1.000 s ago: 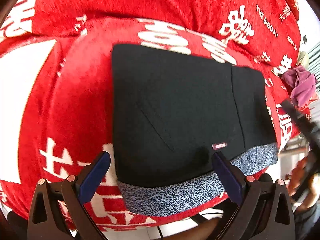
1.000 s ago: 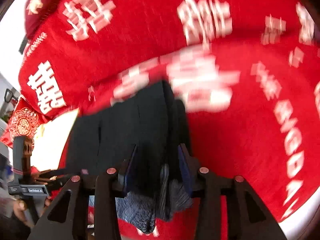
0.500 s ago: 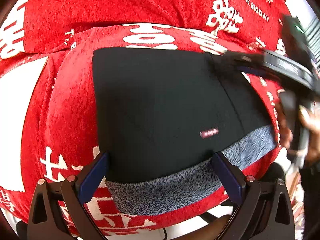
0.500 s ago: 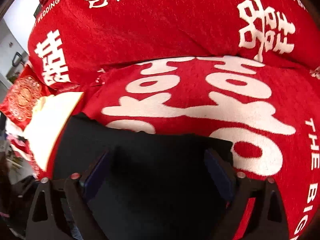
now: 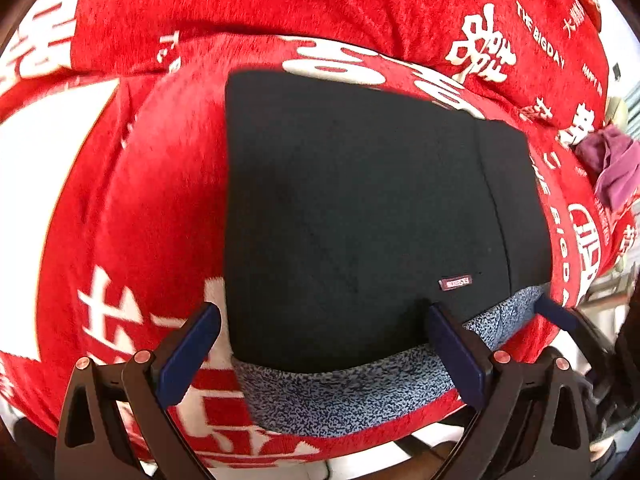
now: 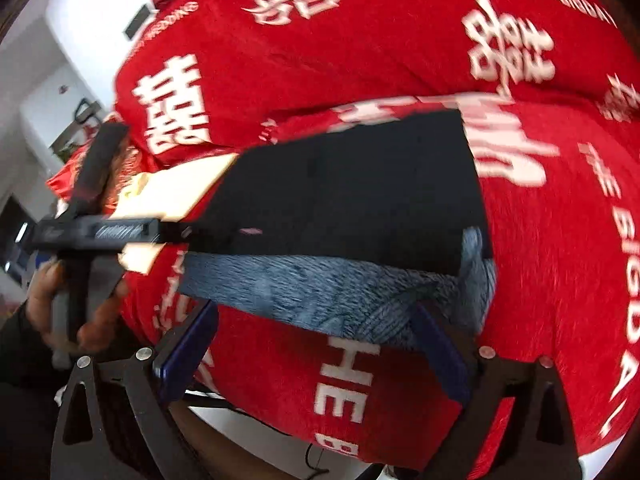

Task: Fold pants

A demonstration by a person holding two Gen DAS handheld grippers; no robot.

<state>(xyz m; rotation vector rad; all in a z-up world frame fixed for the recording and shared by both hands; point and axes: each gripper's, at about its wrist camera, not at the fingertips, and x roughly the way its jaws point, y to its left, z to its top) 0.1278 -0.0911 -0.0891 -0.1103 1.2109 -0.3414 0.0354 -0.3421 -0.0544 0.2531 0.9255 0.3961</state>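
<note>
Pants (image 5: pixel 360 208) lay folded flat on the red blanket (image 5: pixel 152 208) — both our claws, left (image 5: pixel 320 344) and right (image 6: pixel 316 344), gaped wide and empty at the waistband (image 5: pixel 352 392), so we judged only a final tidy remained.

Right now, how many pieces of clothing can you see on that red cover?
2: folded black pants lying centred, and a purple garment bunched at the far right edge. Others could be hidden.
</note>
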